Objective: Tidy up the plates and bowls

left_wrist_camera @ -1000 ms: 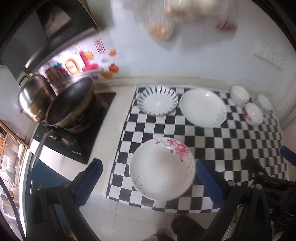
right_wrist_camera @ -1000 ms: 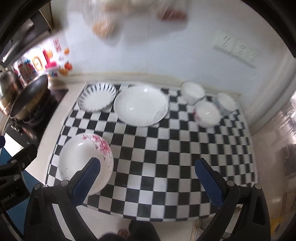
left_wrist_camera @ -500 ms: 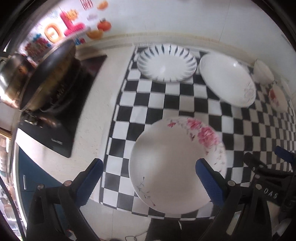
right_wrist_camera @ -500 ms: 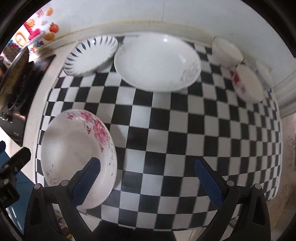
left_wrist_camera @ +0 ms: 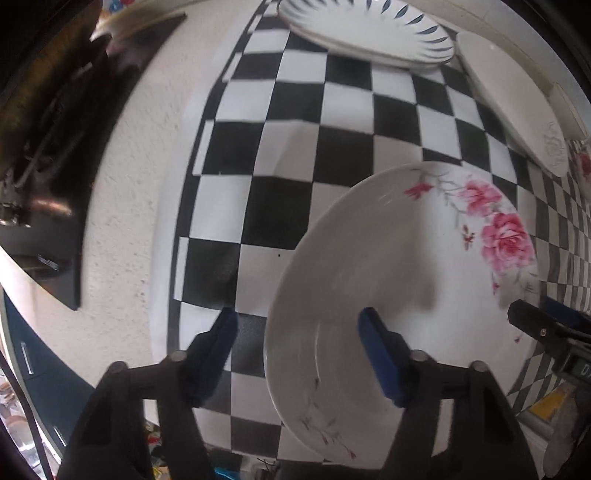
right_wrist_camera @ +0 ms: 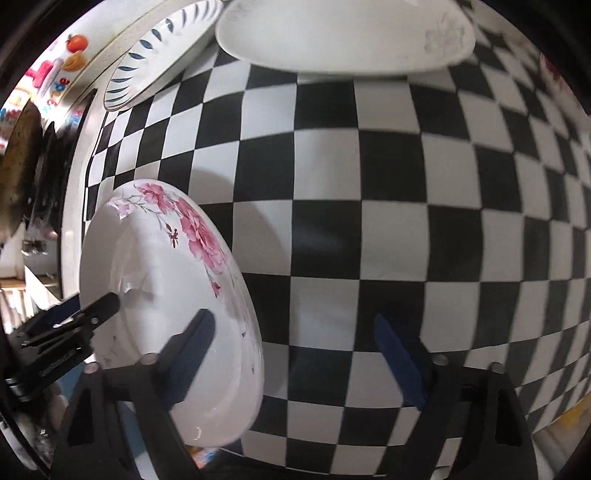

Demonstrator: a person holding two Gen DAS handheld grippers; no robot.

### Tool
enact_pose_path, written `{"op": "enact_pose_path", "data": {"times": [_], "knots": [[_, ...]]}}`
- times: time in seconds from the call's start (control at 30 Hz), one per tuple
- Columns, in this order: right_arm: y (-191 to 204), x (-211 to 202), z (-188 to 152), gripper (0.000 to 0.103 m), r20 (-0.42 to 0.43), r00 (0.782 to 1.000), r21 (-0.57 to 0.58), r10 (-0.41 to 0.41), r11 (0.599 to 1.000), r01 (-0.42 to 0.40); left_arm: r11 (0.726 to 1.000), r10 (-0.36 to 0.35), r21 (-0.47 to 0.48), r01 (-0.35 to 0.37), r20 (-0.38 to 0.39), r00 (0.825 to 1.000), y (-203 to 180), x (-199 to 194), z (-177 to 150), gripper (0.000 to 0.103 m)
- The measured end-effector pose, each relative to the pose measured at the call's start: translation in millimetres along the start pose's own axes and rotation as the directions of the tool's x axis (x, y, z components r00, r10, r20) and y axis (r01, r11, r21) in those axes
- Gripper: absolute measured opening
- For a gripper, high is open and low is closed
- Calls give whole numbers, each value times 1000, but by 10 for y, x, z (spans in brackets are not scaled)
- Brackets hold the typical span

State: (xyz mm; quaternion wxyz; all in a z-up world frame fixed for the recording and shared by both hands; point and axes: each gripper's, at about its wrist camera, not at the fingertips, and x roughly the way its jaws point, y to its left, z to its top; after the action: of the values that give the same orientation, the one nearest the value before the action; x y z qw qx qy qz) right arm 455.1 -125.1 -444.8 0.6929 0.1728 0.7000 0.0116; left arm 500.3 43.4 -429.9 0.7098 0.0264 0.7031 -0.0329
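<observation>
Two hand-held grippers, left hand-held gripper [left_wrist_camera: 297,350] and right hand-held gripper [right_wrist_camera: 291,354], both released, straddle the rose plate [left_wrist_camera: 406,295] rim; clamp evenly, lift level

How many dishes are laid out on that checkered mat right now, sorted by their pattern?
Pink-flowered plate: 1
Blue-striped plate: 1
Plain white plate: 1
Small bowl with red flowers, only partly seen at the edge: 1
Total: 4 visible; others may sit out of view.
</observation>
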Motion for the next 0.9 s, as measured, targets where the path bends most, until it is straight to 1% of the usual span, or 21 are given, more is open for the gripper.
{"op": "enact_pose_path", "data": {"times": [0.03, 0.1, 0.17, 0.23, 0.27, 0.33, 0.43, 0.47, 0.53, 0.6, 0.63, 0.77, 0.9], "knots": [[-9, -9, 5, 81, 8, 1000, 1, 9, 1000, -9, 1000, -20, -3, 20, 6, 1000, 9, -3, 8, 63], [-21, -15, 28, 76, 0, 999, 2, 32, 999, -32, 999, -53, -1, 53, 5, 999, 16, 3, 30, 62], [-10, -30, 39, 67, -7, 999, 0, 52, 999, -52, 996, -88, 1, 88, 5, 996, 27, 4, 59, 58], [19, -40, 56, 61, -18, 998, -4, 66, 998, -67, 994, -112, 1, 112, -5, 994, 34, 7, 102, 55], [35, -2, 44, 58, -26, 997, -7, 77, 997, -77, 992, -122, 1, 123, -8, 992, 45, 6, 118, 51], [85, 6, 57, 53, -44, 994, -13, 97, 995, -98, 991, -135, 5, 135, -15, 991, 41, 1, 144, 49], [144, 59, 54, 34, -66, 991, -20, 119, 993, -120, 989, -147, 17, 147, -10, 989, 73, 13, 174, 48], [160, 69, 41, 34, -71, 990, -17, 122, 992, -123, 989, -148, 19, 148, -9, 989, 83, 14, 179, 46], [219, 65, 21, 33, -56, 994, -40, 90, 995, -92, 988, -153, 23, 153, -12, 988, 135, 28, 208, 43], [240, 67, 9, 26, -40, 997, -62, 61, 996, -63, 986, -163, 19, 164, -13, 986, 241, 2, 146, 39], [230, 61, 2, 25, -32, 998, -65, 53, 996, -55, 986, -167, 20, 167, -16, 986, 265, -3, 146, 38], [142, 51, 5, 24, -30, 996, -31, 80, 996, -81, 985, -167, 35, 168, -23, 986, 364, -14, 103, 35], [107, 36, -18, 24, -29, 997, -28, 75, 997, -76, 985, -164, 42, 165, -37, 986, 373, -6, 46, 35]]}}
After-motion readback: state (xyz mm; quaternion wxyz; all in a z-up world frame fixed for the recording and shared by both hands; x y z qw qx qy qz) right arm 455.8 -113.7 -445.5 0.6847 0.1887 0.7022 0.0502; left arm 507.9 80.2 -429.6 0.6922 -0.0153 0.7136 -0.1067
